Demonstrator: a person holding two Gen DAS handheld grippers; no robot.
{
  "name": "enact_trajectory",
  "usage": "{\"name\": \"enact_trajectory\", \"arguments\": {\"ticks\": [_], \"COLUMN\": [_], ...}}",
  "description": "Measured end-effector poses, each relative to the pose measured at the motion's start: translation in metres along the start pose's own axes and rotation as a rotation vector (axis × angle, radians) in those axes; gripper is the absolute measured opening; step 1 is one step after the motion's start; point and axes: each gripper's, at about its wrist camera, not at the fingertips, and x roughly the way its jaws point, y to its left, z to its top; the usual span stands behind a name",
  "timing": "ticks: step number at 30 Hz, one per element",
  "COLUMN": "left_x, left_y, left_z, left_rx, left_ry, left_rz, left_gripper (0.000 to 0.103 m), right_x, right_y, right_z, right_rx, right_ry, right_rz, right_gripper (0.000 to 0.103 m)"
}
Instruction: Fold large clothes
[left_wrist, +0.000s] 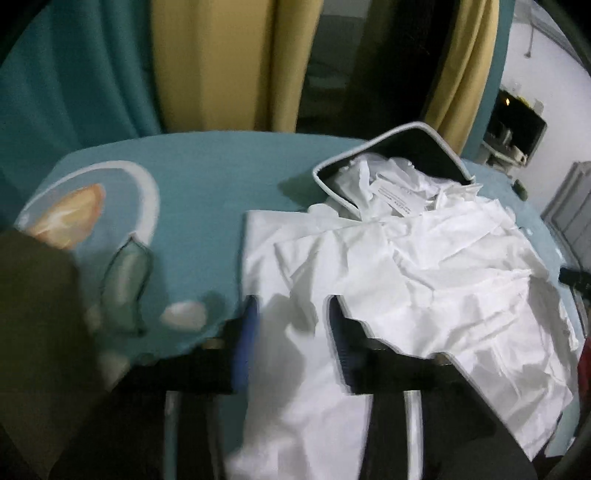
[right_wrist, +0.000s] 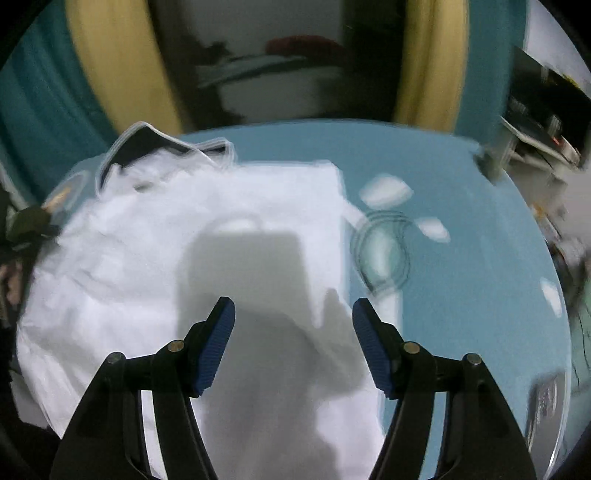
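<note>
Item: white garment (left_wrist: 424, 266), large, crumpled, spread over the teal-covered bench (left_wrist: 221, 184); landmark for all entries. Its far end is draped partly into a dark grey-rimmed bag (left_wrist: 417, 147), which lies at the far edge of the garment.

Left gripper (left_wrist: 291, 321): fingers parted, moderately wide, nothing clamped. The garment's near-left portion is seen between and beyond the fingers; contact cannot be told through blur.

Right gripper (right_wrist: 293, 325): fingers spread wide, empty, held above the garment's near-right edge, its shadow cast on the cloth.

Judgement: both grippers are placed at the near hem, apparently so that corners can be taken for a fold.
</note>
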Motion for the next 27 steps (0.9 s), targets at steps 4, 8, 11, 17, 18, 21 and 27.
{"name": "enact_trajectory", "arguments": {"ticks": [4,8,11,17,18,21,27], "left_x": [-0.032,-0.045,-0.053,-0.069,-0.070,-0.076,-0.090], "left_y": [0.004,0.009,0.013,0.007,0.006,0.002,0.009], "left_z": [-0.031,-0.071,-0.102,-0.136,-0.138,-0.144,-0.156], "left_rx": [-0.031,-0.067,-0.095,-0.069,-0.059,-0.014,-0.004], "left_ry": [0.003,0.047,0.085,0.086,0.086,0.084,0.090], "left_rz": [-0.009,0.011,0.019,0.079,0.079,0.089,0.098], "left_gripper": [0.050,0.050,0.050,0.050,0.050,0.047,0.013], "right_x": [-0.014,-0.027,-0.043,-0.056,-0.057,-0.062,-0.075], "right_y": [-0.016,-0.027,-0.031,-0.022,-0.022,-0.021,-0.022], "right_z": [-0.046,-0.084,-0.104,-0.128,-0.129,-0.134,-0.142], "right_rx": [0.060,0.099,0.101,0.024,0.024,0.022,0.025], "right_ry": [0.019,0.037,0.021,0.010,0.009,-0.008,-0.028], "right_rz": [-0.017,-0.023,-0.032,-0.122,-0.115,-0.124,-0.142], "right_gripper": [0.066,0.066,0.066,0.018,0.012,0.003,0.002]}}
